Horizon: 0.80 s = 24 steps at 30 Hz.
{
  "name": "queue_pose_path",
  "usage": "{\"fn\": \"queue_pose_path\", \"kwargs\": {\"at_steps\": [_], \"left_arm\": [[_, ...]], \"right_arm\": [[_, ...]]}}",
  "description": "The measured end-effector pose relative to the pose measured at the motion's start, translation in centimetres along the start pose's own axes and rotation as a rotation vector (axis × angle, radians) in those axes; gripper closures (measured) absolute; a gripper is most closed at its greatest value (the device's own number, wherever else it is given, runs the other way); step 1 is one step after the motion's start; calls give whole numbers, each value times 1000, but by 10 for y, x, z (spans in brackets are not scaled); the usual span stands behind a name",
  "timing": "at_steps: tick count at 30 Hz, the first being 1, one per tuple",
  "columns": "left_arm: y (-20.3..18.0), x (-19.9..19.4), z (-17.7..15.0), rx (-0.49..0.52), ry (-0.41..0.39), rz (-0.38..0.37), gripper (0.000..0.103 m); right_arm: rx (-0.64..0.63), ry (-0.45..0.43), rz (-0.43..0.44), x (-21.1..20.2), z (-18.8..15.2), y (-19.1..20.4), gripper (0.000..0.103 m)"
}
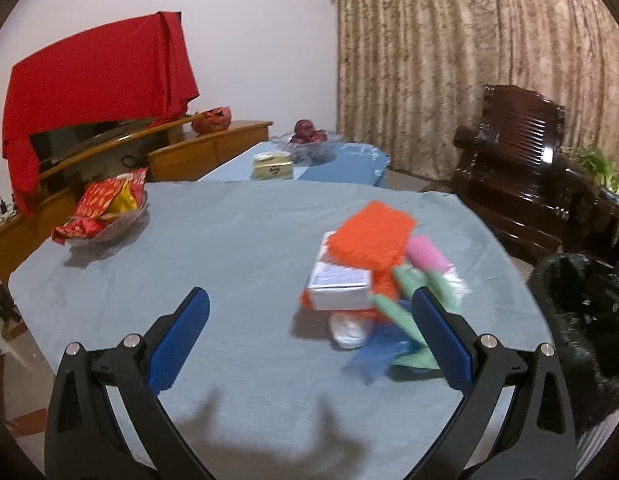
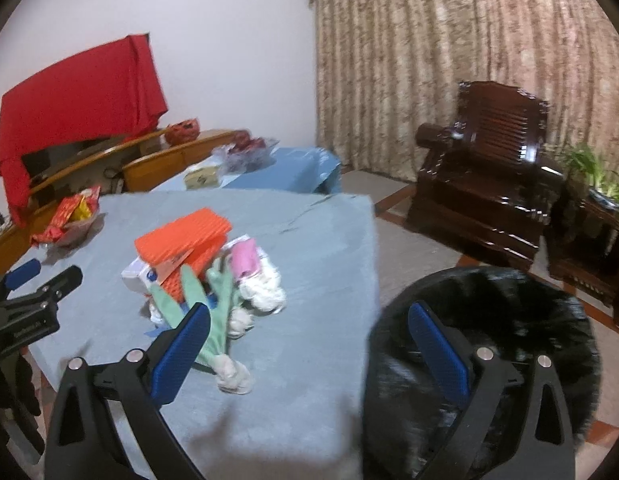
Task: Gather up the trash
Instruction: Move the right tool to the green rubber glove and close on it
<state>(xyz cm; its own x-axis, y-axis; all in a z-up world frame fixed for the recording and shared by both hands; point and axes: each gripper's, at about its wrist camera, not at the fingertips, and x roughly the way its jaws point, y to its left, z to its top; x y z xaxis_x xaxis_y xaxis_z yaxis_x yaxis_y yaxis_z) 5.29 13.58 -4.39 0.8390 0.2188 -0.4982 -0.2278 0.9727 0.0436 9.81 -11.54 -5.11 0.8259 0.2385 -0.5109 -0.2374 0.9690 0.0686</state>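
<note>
Left gripper (image 1: 309,316) hangs over the table (image 1: 229,248), fingers spread wide, empty. Right gripper (image 2: 309,328) gapes too, between the trash pile (image 2: 213,276) and the black-lined bin (image 2: 509,320).

Right gripper (image 2: 309,320), jaws spread and empty, hangs between trash pile (image 2: 205,268) and black-lined bin (image 2: 509,320).

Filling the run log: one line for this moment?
left tongs open | right tongs open | mixed paper trash pile on table | black-lined bin beside table
</note>
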Motion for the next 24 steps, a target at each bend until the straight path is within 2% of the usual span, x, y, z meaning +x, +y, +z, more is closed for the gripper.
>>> {"fn": "queue_pose_path", "kwargs": {"at_steps": [10,18,20,23,24], "left_arm": [[19,51,-24,-4,85,-17,5],[21,73,-36,-1,139,-23,5],[20,76,-38,-2,147,-26,5],[19,79,-39,2,154,-30,5],[18,80,-39,3,156,-32,5]], "right_arm": [[-64,103,96,71,-23,48,18],[-74,200,135,111,-37,64,29],[-71,216,156,117,-40,65,34],[-85,232,193,120,-42,70,50],[-86,239,219,121,-42,71,59]]}}
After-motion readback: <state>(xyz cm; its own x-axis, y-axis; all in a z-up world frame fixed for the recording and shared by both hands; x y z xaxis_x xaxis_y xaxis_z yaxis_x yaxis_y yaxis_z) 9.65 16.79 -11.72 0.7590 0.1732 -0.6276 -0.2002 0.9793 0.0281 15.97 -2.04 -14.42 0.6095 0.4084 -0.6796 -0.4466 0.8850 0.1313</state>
